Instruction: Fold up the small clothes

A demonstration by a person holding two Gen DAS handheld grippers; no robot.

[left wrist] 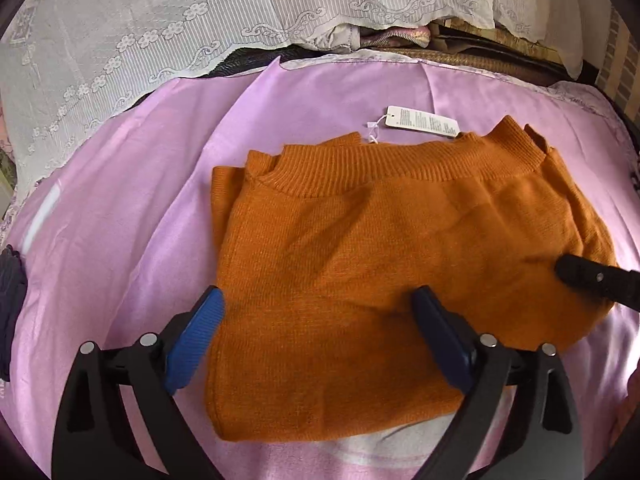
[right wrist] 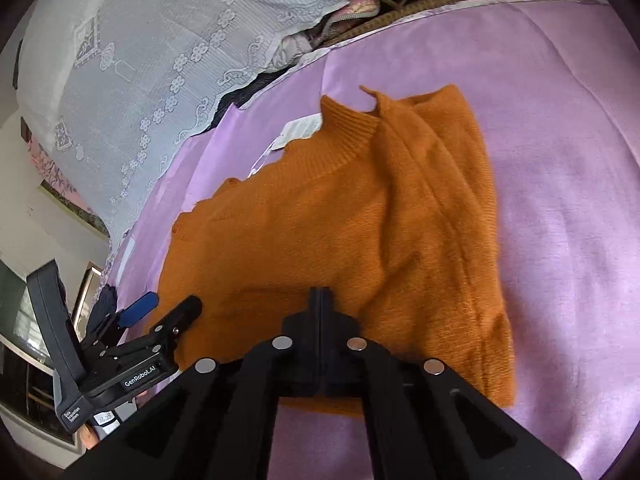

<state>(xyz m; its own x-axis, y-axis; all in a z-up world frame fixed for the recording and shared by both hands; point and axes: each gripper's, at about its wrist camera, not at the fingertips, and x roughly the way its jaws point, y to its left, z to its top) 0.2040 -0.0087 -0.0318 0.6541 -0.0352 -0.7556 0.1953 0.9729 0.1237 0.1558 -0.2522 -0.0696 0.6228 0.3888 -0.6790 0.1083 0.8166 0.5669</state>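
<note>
Orange knit, ribbed at the collar: a small sweater [left wrist: 360, 248] lies folded on a pale purple sheet [left wrist: 132, 216], with both sides turned in so that the body forms a rough rectangle. Its collar points toward the far edge of the sheet, where a white paper tag [left wrist: 422, 121] rests just beyond the neckline on a thin plastic loop. In the right wrist view the folded-in side shows as a long raised ridge running from the collar down to the hem.

The left gripper [left wrist: 320, 304] hangs over the near left part of the sweater with its blue-padded fingers [left wrist: 196, 336] spread wide. One pad sits above the sweater's left edge, the other above the middle of the body; nothing is caught between them.

The right gripper [right wrist: 321, 300] has its black fingers pressed flat together over the near hem. Whether any knit is pinched between them cannot be told, since no cloth shows in the seam. From the left wrist view its dark tip [left wrist: 592, 280] lies against the sweater's right side.

White lace fabric [left wrist: 120, 40] covers the area past the sheet, and a dark cloth [left wrist: 10, 280] lies at the left edge
</note>
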